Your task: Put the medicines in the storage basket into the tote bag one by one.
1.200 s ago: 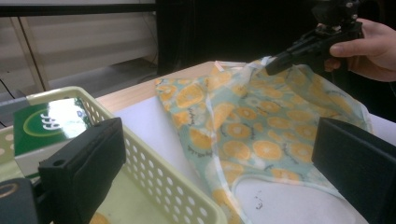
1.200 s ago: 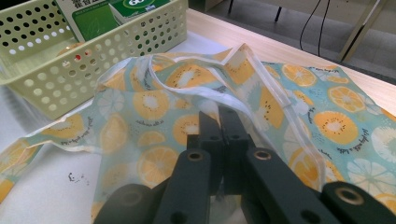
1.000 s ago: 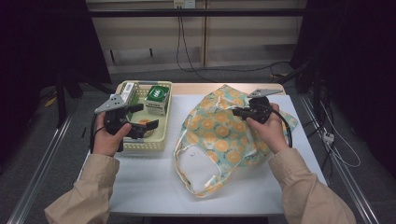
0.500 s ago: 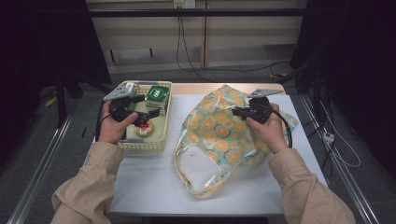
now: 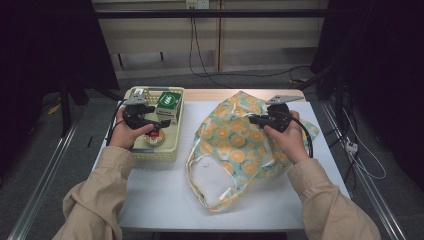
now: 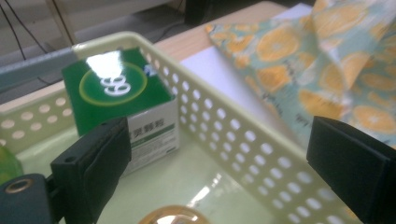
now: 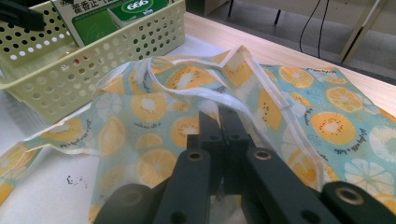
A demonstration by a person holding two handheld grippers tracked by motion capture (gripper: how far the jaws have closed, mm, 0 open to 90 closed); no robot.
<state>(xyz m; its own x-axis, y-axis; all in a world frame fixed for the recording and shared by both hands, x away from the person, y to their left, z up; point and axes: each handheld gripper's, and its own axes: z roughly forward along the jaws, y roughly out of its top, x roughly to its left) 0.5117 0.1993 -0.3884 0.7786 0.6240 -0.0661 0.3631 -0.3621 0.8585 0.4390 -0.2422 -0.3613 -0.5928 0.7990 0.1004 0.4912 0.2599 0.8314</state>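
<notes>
With jaws spread wide, the left gripper hovers inside the yellow basket holding a green box and a round jar, while the right gripper pinches the fruit-print bag lying beside the basket.

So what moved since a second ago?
The left hand-held gripper moved forward over the yellow basket, toward the green box, with its jaws open around nothing. The right hand-held gripper stayed put, shut on the orange-print bag. The bag, box and basket did not move.
</notes>
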